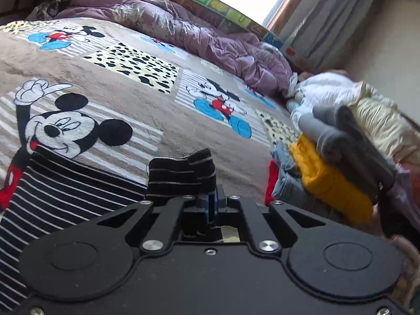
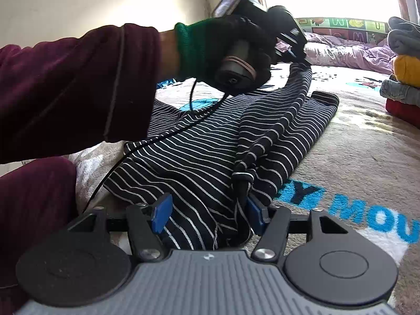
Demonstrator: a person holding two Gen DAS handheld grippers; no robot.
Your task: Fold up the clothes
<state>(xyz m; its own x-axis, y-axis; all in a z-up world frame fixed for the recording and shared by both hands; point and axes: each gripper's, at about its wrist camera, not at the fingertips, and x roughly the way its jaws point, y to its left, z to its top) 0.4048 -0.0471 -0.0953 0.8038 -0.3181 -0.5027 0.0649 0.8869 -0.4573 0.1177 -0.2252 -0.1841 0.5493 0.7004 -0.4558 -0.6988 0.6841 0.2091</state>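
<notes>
A black shirt with thin white stripes [image 2: 199, 152] lies spread on the Mickey Mouse blanket [image 2: 367, 157]. My left gripper [image 1: 210, 202] is shut on a bunched edge of the striped shirt [image 1: 181, 173], and the rest of it trails away to the lower left. In the right wrist view a gloved hand holds the left gripper [image 2: 302, 60] above the bed, and a twisted strand of the shirt runs down from it. My right gripper [image 2: 209, 214] stands open low over the near end. The cloth lies between its blue pads [image 2: 162, 212], bunched against the right one.
A stack of folded clothes [image 1: 336, 162], grey over yellow, denim and red, stands at the bed's right side; it also shows as the stack [image 2: 404, 78]. A crumpled purple duvet [image 1: 183, 26] lies along the far edge. A maroon sleeve [image 2: 78, 86] and a cable cross the left.
</notes>
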